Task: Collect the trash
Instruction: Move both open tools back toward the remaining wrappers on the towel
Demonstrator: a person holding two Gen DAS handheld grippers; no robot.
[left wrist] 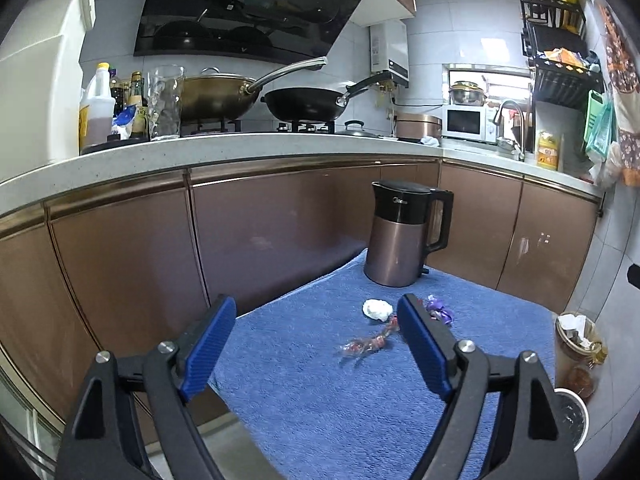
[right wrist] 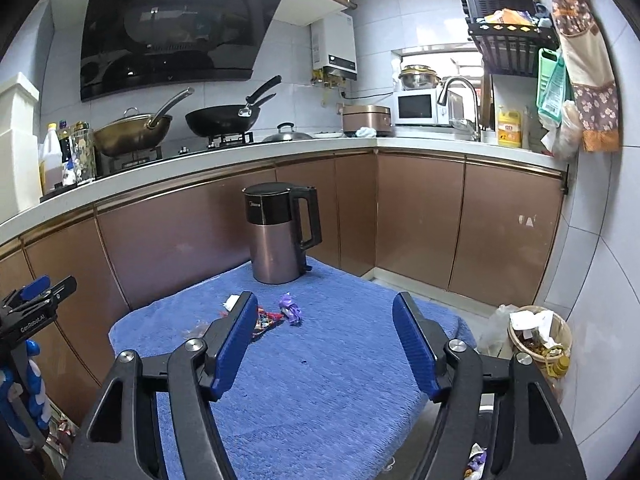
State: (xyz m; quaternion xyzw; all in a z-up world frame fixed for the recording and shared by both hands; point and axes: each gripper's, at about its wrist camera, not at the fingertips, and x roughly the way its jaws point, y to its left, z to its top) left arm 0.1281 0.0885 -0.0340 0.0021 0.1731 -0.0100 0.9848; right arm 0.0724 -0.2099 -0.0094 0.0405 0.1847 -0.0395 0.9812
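While both the left tongs (left wrist: 316,344) and right tongs (right wrist: 324,340) gape wide and empty, wrappers (left wrist: 370,345) and a white wad (left wrist: 376,309) lie mid-desk (left wrist: 320,400) before the kettle (left wrist: 404,236); thin, crinkly film could slip the pads.

**Layout of table and surroundings**

Towel (left wrist: 320,400) is covering the table. Kettle (left wrist: 404,236) is standing at the far edge. In front of it, a crumpled wad (left wrist: 376,309), a twisted wrapper (left wrist: 368,345) and a second wrapper (left wrist: 439,309) are lying close together. Bin (right wrist: 540,338) is sitting on the floor, right of the table. Counter (left wrist: 240,152) is running behind.
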